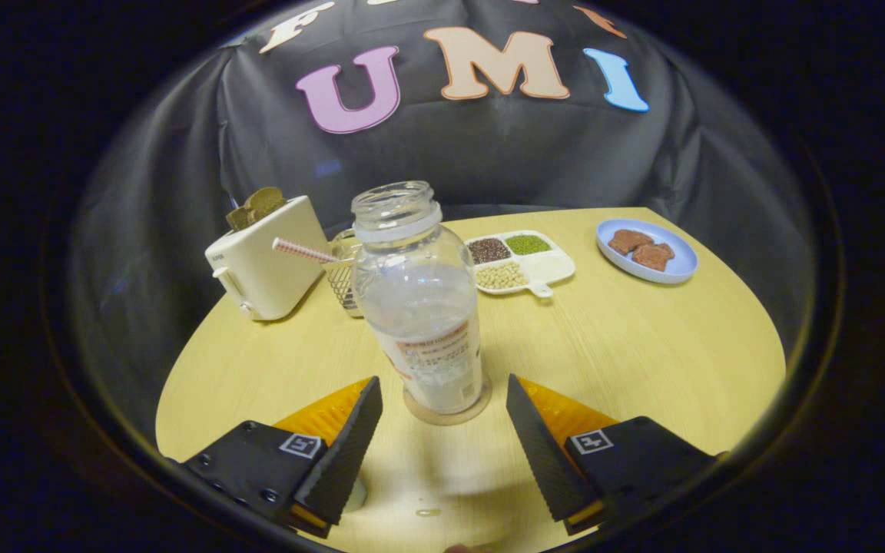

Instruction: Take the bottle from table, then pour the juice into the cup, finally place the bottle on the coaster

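The hand-held gripper [442, 399] hovered low over the yellow table [642, 346], its fingers spread wide and touching nothing, while the uncapped bottle [419, 307] stood upright on the round coaster [446, 417] just ahead of and between the fingertips; a toaster [266, 257], a cup [343, 269] with a striped straw [304, 250], a divided tray of beans [523, 263] and a blue plate [646, 250] lay beyond

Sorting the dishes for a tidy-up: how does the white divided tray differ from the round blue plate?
The white divided tray has compartments holding dark, green and pale beans; the round blue plate is undivided and holds brown pieces. The tray lies behind the clear bottle, the plate farther right. Both rest flat on the yellow table, beyond the open gripper.
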A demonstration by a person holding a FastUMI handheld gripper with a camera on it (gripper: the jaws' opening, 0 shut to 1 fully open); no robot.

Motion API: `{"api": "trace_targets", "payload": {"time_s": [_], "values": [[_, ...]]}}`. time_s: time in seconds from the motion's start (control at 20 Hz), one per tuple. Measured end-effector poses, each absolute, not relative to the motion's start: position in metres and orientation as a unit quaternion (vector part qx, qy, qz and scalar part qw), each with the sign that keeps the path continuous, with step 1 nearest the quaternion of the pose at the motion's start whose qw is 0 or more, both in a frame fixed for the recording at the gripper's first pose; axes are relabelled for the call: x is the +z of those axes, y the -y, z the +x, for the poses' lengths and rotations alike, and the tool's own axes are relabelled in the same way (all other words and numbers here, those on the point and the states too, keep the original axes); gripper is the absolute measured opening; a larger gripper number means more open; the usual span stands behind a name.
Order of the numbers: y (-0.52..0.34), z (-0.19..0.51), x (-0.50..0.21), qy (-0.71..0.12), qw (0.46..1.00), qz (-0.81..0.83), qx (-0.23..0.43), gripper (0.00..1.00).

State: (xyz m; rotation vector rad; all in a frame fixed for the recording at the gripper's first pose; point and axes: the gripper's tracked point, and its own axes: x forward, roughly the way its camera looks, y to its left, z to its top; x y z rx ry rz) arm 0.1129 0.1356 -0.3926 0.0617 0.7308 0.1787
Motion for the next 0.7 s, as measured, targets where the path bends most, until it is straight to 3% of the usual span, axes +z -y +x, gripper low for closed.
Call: {"api": "trace_targets", "payload": {"time_s": [0.7], "values": [[-0.048, 0.056, -0.276, -0.285, 0.955, 0.069, 0.041, 1.0]]}}
